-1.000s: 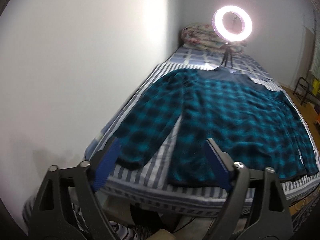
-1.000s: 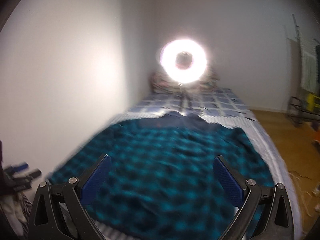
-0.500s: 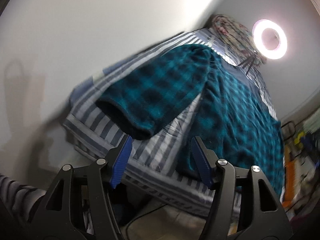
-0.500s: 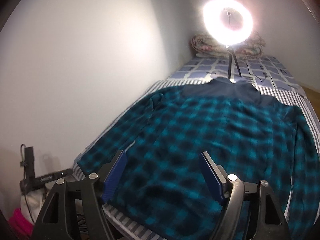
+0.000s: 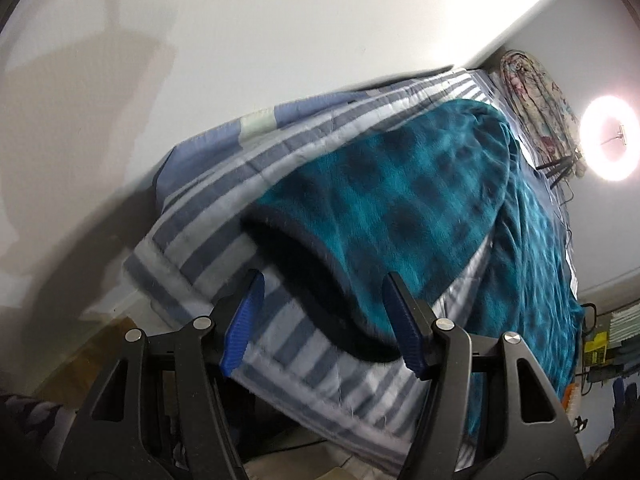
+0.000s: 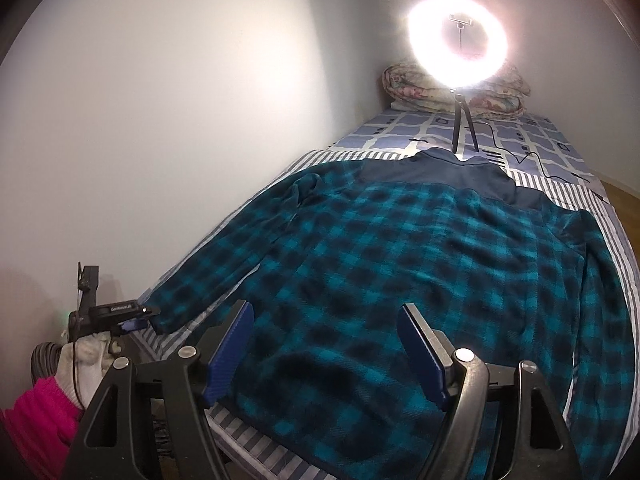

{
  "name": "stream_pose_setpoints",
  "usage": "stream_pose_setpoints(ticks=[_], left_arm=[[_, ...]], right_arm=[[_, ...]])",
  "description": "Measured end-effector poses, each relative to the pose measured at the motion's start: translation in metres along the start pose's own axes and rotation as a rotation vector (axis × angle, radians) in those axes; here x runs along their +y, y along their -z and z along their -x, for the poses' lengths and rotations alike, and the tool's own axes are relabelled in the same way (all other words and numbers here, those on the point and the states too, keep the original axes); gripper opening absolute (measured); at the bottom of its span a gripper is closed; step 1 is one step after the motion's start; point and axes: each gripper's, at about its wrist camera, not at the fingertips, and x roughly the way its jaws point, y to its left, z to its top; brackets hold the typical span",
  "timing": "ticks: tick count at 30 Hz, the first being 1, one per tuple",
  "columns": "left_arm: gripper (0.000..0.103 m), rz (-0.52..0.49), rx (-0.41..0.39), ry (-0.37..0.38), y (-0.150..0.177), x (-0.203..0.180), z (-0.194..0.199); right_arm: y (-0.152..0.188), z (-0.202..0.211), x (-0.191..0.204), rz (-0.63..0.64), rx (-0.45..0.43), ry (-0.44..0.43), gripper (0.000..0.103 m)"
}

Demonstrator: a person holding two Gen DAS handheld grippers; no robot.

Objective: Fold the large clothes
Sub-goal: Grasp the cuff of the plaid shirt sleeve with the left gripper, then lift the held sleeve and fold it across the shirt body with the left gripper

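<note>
The teal plaid fleece jacket [image 6: 400, 264] lay spread flat on the bed [image 6: 536, 140], collar toward the ring light [image 6: 460, 46] and hem at the near edge, both sleeves stretched out to the sides. My step in hand, as I judged it, was to take the left sleeve's cuff [image 5: 320, 280] and carry it in across the body.

To do that well, I thought I should get one pad under the dark cuff edge and the other on top, catching both layers of fleece and none of the striped blanket [image 5: 224, 208] beneath it, then lift before drawing inward so the thick pile would not drag or bunch.

My left tool [image 5: 324, 320] pointed steeply down at the bed's near corner, rolled to one side, so the bed ran aslant across its view. Its jaws had just been closing to a middling gap. They bracketed the cuff, which sat between them and hard against the right pad, but I could see no pinch on it yet; it held nothing.

My right tool [image 6: 324, 356] hovered over the hem, angled down, jaws having just narrowed from full width, still well apart and empty. From its view I saw my gloved left hand [image 6: 86, 354], pink sleeve [image 6: 40, 412] behind it, low at the bed's corner.
</note>
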Motion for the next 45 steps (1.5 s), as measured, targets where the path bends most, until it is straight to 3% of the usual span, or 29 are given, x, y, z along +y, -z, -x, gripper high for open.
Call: stream_pose_setpoints(ticks=[1, 3, 5, 7, 10, 17, 18, 20, 23, 32, 35, 45], left_arm=[[0.063, -0.003, -0.006, -0.006, -0.003, 0.0, -0.002], [0.054, -0.018, -0.022, -0.027, -0.007, -0.004, -0.004], [0.021, -0.037, -0.035, -0.045, -0.011, -0.007, -0.007], [0.006, -0.049, -0.047, -0.025, -0.014, -0.012, -0.006], [0.005, -0.124, -0.112, 0.0, -0.013, -0.031, 0.009], [0.004, -0.451, -0.261, 0.093, 0.012, -0.109, 0.063], [0.004, -0.48, -0.269, 0.107, 0.014, -0.115, 0.068], [0.004, -0.552, -0.289, 0.128, 0.024, -0.131, 0.078], [0.004, -0.648, -0.309, 0.161, 0.04, -0.15, 0.089], [0.004, -0.748, -0.249, 0.229, 0.065, -0.166, 0.084], [0.004, -0.752, -0.225, 0.232, 0.069, -0.167, 0.079], [0.004, -0.769, -0.187, 0.218, 0.07, -0.162, 0.065]], right_arm=[[0.0, 0.0, 0.002, 0.007, 0.0, -0.002, 0.077], [0.0, -0.002, 0.005, 0.025, 0.003, 0.0, 0.077], [0.0, -0.006, 0.008, 0.034, 0.015, -0.008, 0.077], [0.0, -0.011, 0.01, 0.036, 0.032, -0.014, 0.077], [-0.003, -0.022, 0.008, 0.025, 0.077, -0.048, 0.071], [-0.043, -0.069, -0.002, 0.015, 0.167, -0.11, 0.066], [-0.053, -0.078, -0.004, 0.005, 0.171, -0.118, 0.063], [-0.075, -0.101, -0.011, -0.047, 0.192, -0.141, 0.043], [-0.112, -0.148, -0.012, -0.123, 0.242, -0.242, 0.043], [-0.186, -0.288, 0.042, -0.115, 0.343, -0.298, 0.044], [-0.201, -0.326, 0.06, -0.133, 0.375, -0.288, 0.061], [-0.215, -0.401, 0.111, -0.037, 0.449, -0.194, 0.061]])
